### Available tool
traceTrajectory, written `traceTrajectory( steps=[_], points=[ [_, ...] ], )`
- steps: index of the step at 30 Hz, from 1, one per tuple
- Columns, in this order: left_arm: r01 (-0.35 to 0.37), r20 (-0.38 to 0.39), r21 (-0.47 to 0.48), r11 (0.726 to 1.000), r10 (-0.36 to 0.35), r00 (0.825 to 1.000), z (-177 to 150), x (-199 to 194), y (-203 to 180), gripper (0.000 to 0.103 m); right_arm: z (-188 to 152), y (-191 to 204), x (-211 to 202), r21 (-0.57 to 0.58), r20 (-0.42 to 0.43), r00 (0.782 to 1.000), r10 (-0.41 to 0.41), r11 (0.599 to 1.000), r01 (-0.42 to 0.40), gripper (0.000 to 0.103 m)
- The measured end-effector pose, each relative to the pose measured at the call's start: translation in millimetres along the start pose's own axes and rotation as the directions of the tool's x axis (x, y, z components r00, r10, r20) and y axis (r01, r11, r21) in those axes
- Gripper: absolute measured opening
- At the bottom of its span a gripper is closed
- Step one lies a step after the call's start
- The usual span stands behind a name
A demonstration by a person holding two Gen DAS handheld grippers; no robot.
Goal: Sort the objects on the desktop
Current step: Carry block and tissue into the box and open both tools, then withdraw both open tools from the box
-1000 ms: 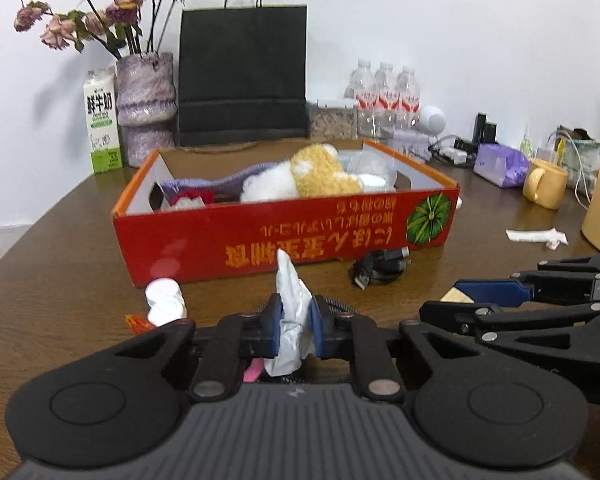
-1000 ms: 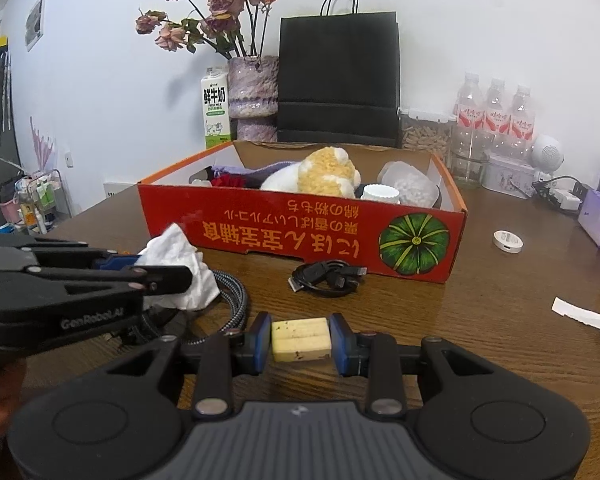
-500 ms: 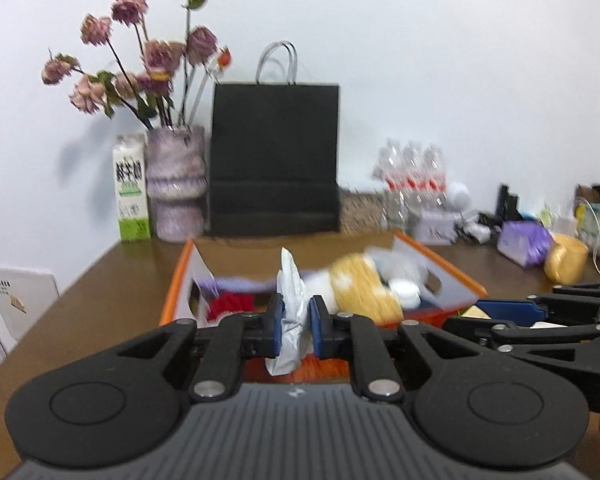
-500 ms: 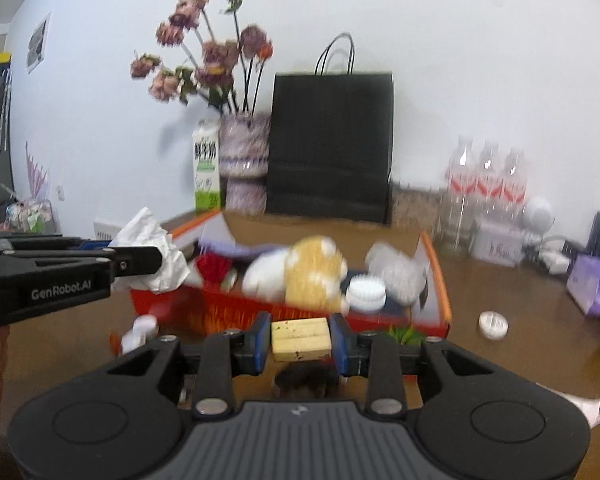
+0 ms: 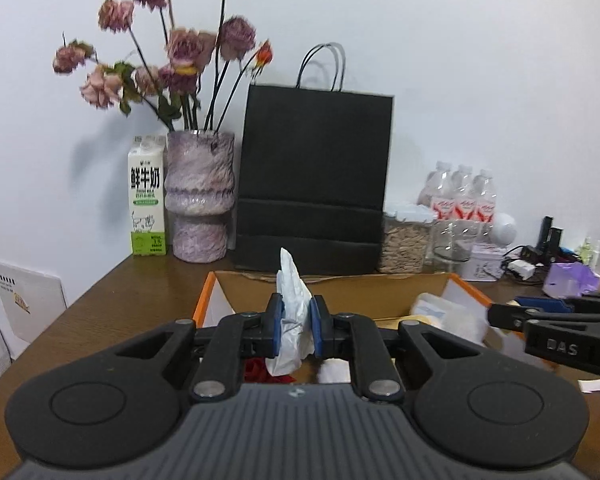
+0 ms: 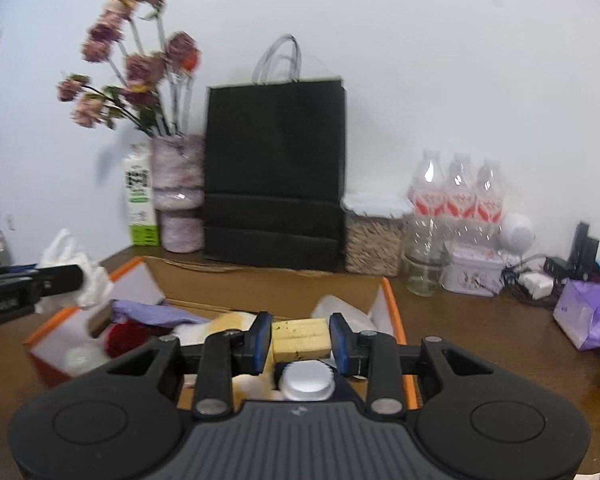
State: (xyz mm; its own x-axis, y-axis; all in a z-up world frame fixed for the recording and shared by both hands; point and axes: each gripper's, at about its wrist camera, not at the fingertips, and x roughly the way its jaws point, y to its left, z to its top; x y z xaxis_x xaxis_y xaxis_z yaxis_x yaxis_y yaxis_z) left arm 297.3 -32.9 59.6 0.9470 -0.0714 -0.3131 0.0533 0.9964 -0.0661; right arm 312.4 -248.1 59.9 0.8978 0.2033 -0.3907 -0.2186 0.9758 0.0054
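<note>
Two grips, both over the open orange cardboard box (image 6: pixel 396 316) on the brown surface (image 5: pixel 132 296): left gripper (image 5: pixel 296 326) clamped on a crumpled white tissue (image 5: pixel 293 312), right gripper (image 6: pixel 299 342) clamped on a yellow sponge block (image 6: pixel 300 339).
</note>
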Motion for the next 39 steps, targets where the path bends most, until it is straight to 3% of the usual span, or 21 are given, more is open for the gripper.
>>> traceTrajectory(
  steps=[5,11,13,14,15,16,17,18,19,20,21,39],
  points=[
    [-0.045,-0.084,0.018,0.999,0.046,0.995,-21,35,8,0.015,-25,-12,22,0.017,-0.027,1.0,0.0,1.0,0.0,0.03],
    [-0.037,-0.097,0.047,0.998,0.041,0.994,-31,37,9,0.018,-34,-11,37,0.018,-0.075,0.997,0.007,1.0,-0.006,0.03],
    [-0.034,-0.11,0.064,0.997,0.041,0.993,-33,39,6,0.026,-36,-8,36,0.011,-0.071,0.997,0.008,1.0,-0.008,0.031],
    [-0.036,-0.11,0.068,0.997,0.043,0.993,-34,38,5,0.038,-36,-7,35,0.011,-0.068,0.998,0.012,1.0,-0.011,0.031],
    [-0.04,-0.103,0.072,0.997,0.047,0.994,-34,36,5,0.056,-37,-7,33,0.011,-0.061,0.998,0.016,1.0,-0.015,0.034],
    [-0.047,-0.089,0.076,0.996,0.054,0.995,-34,34,4,0.063,-37,-5,31,0.008,-0.054,0.998,0.018,1.0,-0.018,0.044],
    [-0.055,-0.075,0.078,0.995,0.061,0.995,-33,33,3,0.078,-37,-3,28,0.002,-0.048,0.999,0.017,1.0,-0.017,0.05],
    [-0.061,-0.06,0.08,0.995,0.066,0.996,-31,31,2,0.09,-36,-1,26,-0.004,-0.04,0.999,0.012,1.0,-0.012,0.067],
    [-0.063,-0.047,0.084,0.995,0.067,0.997,-31,28,2,0.095,-37,0,24,-0.007,-0.028,1.0,0.005,1.0,-0.006,0.09],
    [-0.059,-0.041,0.086,0.995,0.062,0.997,-30,25,1,0.102,-37,1,21,-0.008,-0.015,1.0,0.008,1.0,-0.008,0.098],
    [-0.054,-0.034,0.084,0.995,0.057,0.998,-29,23,1,0.103,-36,2,18,-0.008,-0.003,1.0,0.011,1.0,-0.011,0.103],
    [-0.072,0.009,0.065,0.995,0.072,0.997,-30,8,5,0.103,-35,19,4,-0.04,-0.006,1.0,0.015,0.999,-0.015,0.103]
  ],
)
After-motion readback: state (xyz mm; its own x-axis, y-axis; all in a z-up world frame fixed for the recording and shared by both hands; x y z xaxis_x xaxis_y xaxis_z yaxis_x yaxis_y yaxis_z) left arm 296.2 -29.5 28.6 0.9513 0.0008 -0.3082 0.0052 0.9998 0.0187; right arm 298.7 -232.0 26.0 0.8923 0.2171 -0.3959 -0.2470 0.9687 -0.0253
